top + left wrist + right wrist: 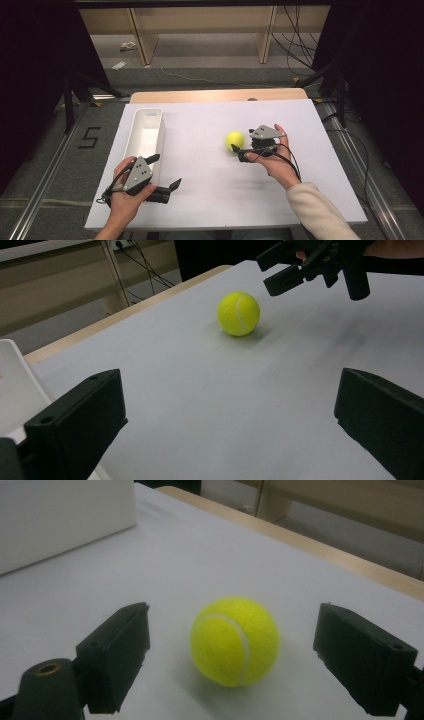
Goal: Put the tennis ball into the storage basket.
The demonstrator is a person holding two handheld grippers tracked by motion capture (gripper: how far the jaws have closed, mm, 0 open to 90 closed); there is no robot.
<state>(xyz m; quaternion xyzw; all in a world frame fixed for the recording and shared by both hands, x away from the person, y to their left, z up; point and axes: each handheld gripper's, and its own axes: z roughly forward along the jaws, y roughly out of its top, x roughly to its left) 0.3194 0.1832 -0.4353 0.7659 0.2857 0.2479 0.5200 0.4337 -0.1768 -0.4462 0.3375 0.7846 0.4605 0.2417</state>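
A yellow tennis ball [234,140] rests on the white tabletop [215,195], right of centre. My right gripper [243,142] is open just to the ball's right. In the right gripper view the ball [234,641] lies between the two spread black jaws, with a gap on each side, the right gripper [234,626] touching nothing. My left gripper [165,171] is open near the front left, beside the tray, with nothing in it. In the left gripper view the ball [238,313] sits well ahead of the left gripper [227,425], and the right gripper [312,270] hovers close beyond it.
A long white tray [145,132] stands along the table's left side; nothing shows inside it. Its wall appears in the right gripper view [60,520] and the left gripper view [15,385]. A wooden strip [215,95] runs along the far edge. Cables lie on the floor beyond.
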